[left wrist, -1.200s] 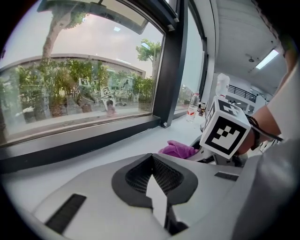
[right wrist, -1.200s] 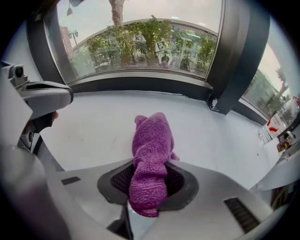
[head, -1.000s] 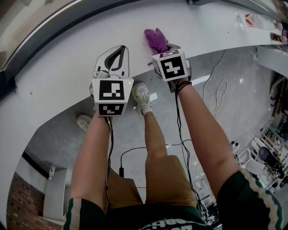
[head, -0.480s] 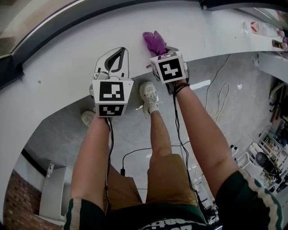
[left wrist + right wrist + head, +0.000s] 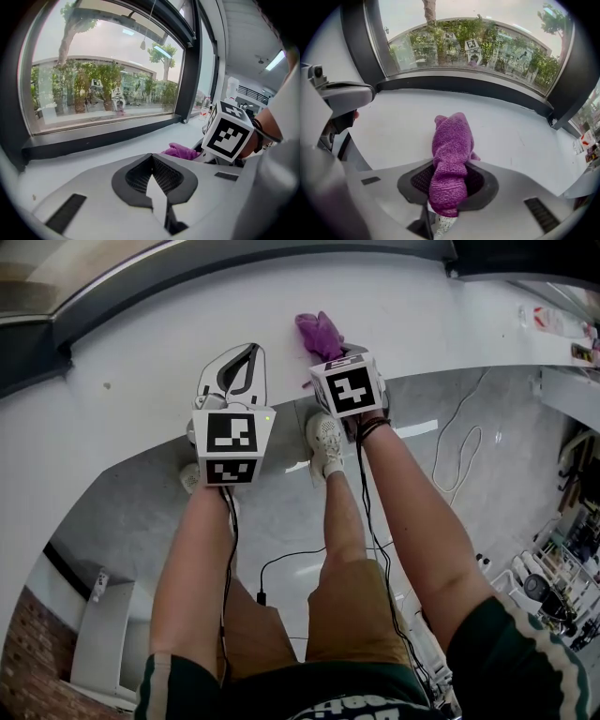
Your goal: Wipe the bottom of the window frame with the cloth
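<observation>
Right hand-held gripper (image 5: 449, 183) clamped on purple cloth (image 5: 451, 150), loose end lying forward over white sill (image 5: 389, 126), likely to serve as wiping pad. Cloth well short of dark bottom frame rail (image 5: 478, 89). Left hand-held gripper (image 5: 152, 161) closed, empty, parked alongside, clear of wipe path.

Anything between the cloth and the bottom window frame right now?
Nothing visible. The cloth, clamped in the right gripper, faces bare white sill up to the dark bottom frame. The left gripper, shut and empty, sits off to the left, outside that path.
</observation>
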Action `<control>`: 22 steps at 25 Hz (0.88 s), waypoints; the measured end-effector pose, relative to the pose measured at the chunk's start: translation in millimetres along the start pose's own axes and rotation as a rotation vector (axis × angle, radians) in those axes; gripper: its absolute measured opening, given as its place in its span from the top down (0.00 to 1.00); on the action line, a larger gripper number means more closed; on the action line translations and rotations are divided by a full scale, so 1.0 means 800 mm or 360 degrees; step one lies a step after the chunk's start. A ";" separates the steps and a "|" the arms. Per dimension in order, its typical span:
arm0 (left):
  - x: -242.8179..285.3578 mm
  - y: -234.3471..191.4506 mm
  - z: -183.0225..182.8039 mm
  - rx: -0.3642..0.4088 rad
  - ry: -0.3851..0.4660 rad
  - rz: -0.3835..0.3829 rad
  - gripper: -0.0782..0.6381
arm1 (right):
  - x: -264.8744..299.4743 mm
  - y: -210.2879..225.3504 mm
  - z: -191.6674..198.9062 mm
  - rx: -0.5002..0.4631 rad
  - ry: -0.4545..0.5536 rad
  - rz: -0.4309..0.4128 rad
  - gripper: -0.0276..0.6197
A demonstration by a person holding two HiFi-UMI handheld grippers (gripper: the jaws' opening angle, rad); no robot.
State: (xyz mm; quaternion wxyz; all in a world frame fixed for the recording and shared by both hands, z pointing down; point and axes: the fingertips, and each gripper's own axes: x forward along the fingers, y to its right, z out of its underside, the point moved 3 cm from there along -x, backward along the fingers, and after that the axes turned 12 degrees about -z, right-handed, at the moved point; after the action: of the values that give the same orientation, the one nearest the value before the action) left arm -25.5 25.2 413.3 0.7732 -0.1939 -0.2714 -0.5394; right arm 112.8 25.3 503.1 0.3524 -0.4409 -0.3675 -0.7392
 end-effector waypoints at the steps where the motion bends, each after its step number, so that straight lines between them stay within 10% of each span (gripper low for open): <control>1: -0.004 -0.007 0.003 -0.0010 -0.0002 -0.0008 0.88 | 0.003 -0.007 -0.002 -0.0007 0.0002 -0.0003 0.77; 22: -0.070 -0.153 0.064 -0.0128 -0.0042 -0.0177 0.88 | 0.064 -0.180 -0.055 -0.0136 -0.0042 -0.0175 0.77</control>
State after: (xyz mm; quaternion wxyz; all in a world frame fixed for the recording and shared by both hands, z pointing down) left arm -166.6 53.9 418.8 0.7300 -0.2165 -0.2698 -0.5895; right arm -44.9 47.5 501.3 0.2872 -0.4444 -0.3638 -0.7666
